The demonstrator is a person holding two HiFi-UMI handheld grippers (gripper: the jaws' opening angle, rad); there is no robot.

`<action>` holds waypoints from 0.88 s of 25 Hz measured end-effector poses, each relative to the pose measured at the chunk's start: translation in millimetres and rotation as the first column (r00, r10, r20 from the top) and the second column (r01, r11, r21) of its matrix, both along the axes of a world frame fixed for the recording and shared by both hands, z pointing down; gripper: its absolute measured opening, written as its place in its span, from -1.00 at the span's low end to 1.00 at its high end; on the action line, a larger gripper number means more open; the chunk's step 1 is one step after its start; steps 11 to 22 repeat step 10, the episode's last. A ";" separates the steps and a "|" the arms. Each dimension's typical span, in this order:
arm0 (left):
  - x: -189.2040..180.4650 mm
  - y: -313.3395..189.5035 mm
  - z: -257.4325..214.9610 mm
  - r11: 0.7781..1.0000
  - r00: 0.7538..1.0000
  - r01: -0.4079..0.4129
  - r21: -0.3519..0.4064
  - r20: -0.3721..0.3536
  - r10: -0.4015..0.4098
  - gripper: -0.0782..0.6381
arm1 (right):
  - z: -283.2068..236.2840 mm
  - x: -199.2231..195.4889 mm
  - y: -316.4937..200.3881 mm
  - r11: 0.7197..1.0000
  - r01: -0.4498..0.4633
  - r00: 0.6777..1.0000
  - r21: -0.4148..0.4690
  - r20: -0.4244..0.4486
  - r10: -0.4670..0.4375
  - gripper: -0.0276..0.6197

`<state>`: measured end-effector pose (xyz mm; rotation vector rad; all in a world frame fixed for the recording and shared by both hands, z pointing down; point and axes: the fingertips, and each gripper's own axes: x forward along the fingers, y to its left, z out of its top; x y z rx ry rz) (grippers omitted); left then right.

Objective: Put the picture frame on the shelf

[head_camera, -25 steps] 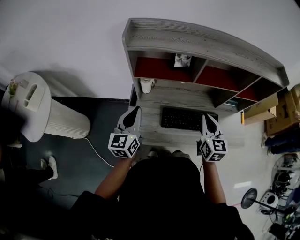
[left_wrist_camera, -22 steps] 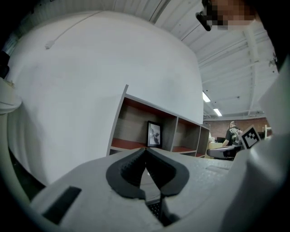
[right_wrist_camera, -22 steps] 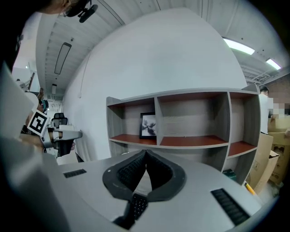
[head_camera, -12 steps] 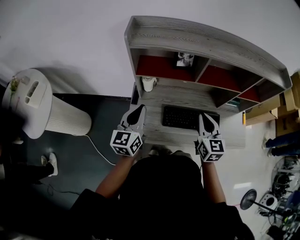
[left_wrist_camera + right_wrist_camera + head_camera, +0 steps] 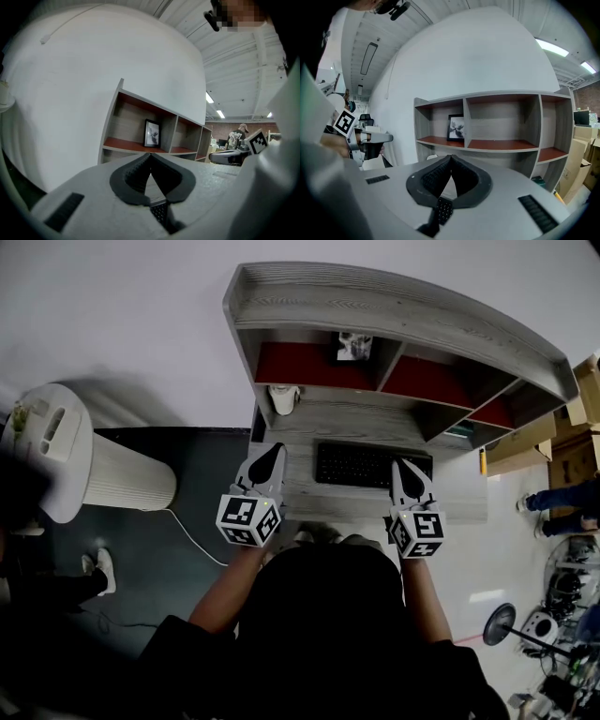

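Note:
A black picture frame (image 5: pixel 354 345) (image 5: pixel 151 133) (image 5: pixel 456 127) stands upright in the left compartment of the grey shelf (image 5: pixel 394 310), against its right divider, on the red board. My left gripper (image 5: pixel 274 450) (image 5: pixel 150 155) hovers over the desk's left front edge, shut and holding nothing. At the keyboard's right end my right gripper (image 5: pixel 397 463) (image 5: pixel 450 158) is held, its jaws together and nothing in them. Both point toward the shelf and stand well short of the frame.
A black keyboard (image 5: pixel 361 465) lies on the grey desk (image 5: pixel 319 432) between the grippers. A white cup (image 5: pixel 282 399) stands at the desk's back left. A white round bin (image 5: pixel 80 460) is on the floor to the left, cardboard boxes (image 5: pixel 558 442) to the right.
The head view has shifted, so the shelf sits a little higher and further left in the picture. Both grippers stay shut and nearly in place over the desk's front.

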<state>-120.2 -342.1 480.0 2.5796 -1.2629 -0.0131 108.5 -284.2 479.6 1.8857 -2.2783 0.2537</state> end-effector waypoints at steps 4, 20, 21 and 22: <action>12.1 3.6 0.8 1.000 1.000 -0.016 -0.004 0.011 0.016 -0.73 | 0.0 5.2 4.8 1.000 -0.001 1.000 0.003 0.009 0.001 -0.88; 27.0 10.1 1.6 1.000 1.000 -0.025 -0.016 0.016 0.025 -0.73 | 1.3 16.2 11.8 1.000 0.006 1.000 -0.003 0.020 -0.006 -0.88; 27.0 10.1 1.6 1.000 1.000 -0.025 -0.016 0.016 0.025 -0.73 | 1.3 16.2 11.8 1.000 0.006 1.000 -0.003 0.020 -0.006 -0.88; 27.0 10.1 1.6 1.000 1.000 -0.025 -0.016 0.016 0.025 -0.73 | 1.3 16.2 11.8 1.000 0.006 1.000 -0.003 0.020 -0.006 -0.88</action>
